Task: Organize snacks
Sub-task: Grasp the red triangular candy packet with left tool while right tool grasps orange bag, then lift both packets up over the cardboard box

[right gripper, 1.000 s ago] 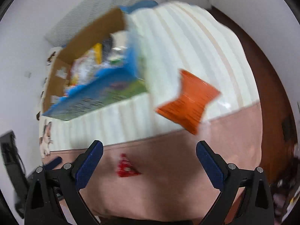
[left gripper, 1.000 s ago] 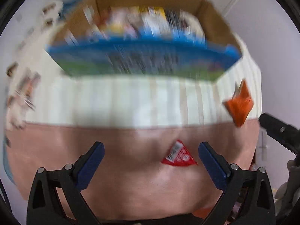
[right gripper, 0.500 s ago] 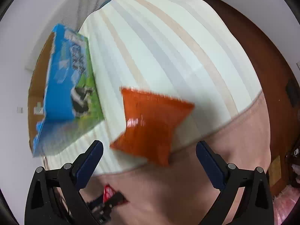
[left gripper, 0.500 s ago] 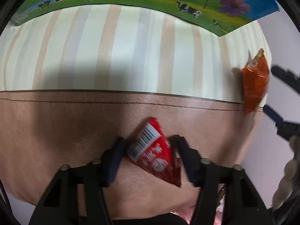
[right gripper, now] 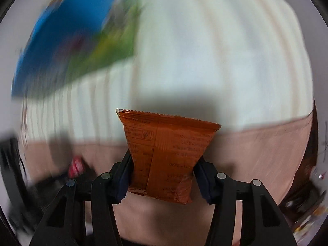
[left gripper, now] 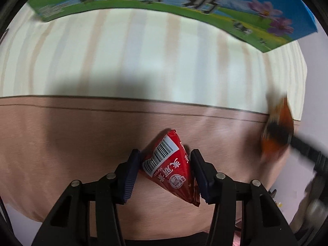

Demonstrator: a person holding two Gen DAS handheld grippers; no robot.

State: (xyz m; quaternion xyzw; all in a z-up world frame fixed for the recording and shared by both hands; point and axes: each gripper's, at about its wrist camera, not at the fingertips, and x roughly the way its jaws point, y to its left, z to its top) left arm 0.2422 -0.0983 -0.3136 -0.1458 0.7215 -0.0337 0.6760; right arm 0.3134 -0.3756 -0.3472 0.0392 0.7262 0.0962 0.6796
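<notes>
Pinching a red triangular foil snack packet on the pink counter, my left fingers grip it. My right fingers are closing on an orange crinkle-edged snack pouch, near the counter's right edge.

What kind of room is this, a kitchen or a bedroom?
Probably a bedroom, though I can't be sure. The snacks lie on what looks like a bed with a striped sheet and a pink cover, white walls behind. A milk carton box sits on it.
</notes>
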